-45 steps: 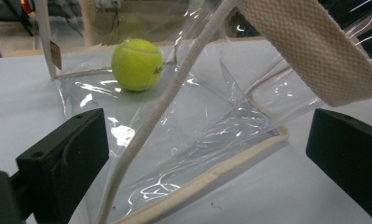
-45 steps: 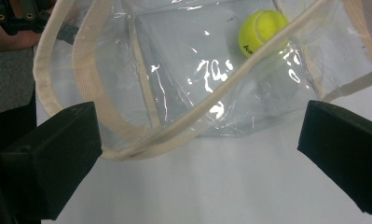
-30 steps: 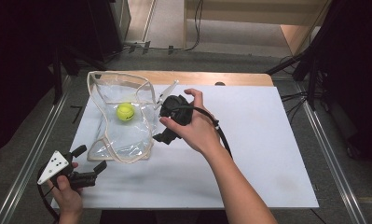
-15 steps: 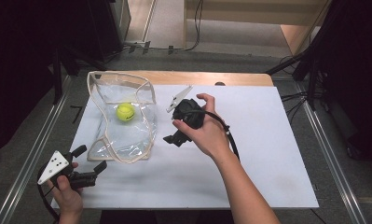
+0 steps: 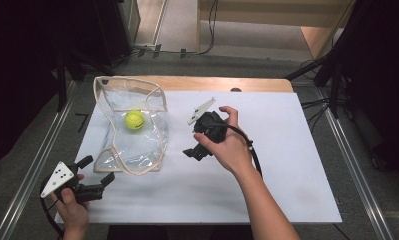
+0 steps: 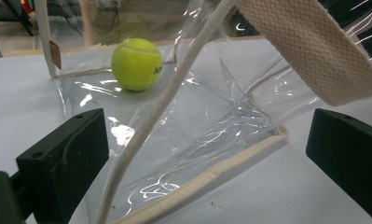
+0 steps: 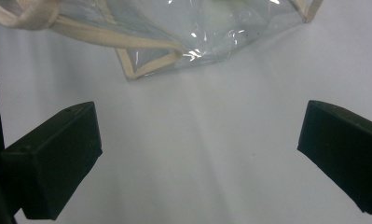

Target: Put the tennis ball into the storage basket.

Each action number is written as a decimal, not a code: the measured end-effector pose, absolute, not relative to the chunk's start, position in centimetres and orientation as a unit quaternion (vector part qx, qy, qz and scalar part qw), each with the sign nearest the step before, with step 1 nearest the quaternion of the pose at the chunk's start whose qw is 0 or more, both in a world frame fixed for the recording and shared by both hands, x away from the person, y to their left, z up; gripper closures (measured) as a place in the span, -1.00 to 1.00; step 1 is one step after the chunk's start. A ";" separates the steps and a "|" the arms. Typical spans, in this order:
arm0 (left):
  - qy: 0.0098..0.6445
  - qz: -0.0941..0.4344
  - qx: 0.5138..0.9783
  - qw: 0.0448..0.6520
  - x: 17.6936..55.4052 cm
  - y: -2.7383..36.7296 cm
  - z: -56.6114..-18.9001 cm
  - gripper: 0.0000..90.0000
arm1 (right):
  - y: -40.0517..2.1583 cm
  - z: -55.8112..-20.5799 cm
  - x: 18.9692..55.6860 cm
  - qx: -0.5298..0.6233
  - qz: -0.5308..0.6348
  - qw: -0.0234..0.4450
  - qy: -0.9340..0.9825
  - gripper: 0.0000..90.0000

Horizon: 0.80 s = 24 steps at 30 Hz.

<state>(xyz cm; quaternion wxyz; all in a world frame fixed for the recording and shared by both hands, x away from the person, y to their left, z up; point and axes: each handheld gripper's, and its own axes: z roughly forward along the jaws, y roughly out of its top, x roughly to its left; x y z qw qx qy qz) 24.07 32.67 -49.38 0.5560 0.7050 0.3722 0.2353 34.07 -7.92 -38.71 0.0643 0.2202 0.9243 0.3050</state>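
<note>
Lab, white-topped table (image 5: pixel 287 165), floor cables (image 5: pixel 207 30)

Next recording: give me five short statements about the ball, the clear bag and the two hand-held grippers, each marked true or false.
1. The tennis ball lies inside the clear bag. True.
2. The right hand-held gripper is clamped on the bag's trim. False: its jaws stand wide open over bare white table, apart from the bag.
3. The left hand-held gripper is open. True: in the left gripper view its jaws stand apart, with the bag between and beyond them.
4. The ball is red. False: it is yellow-green.
5. The bag stands at the table's right edge. False: it lies on the left part of the table.
</note>
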 end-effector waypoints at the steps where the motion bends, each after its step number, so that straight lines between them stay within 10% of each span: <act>1: 0.372 0.235 0.705 0.556 24.1 32.7 -49.4 -1.00 | -8.0 -38.9 34.0 0.222 0.305 0.064 0.924 -1.00; 24: 0.372 0.235 0.705 0.556 24.1 32.7 -49.4 -1.00 | -11.2 -41.5 33.0 0.255 0.325 0.068 0.908 -1.00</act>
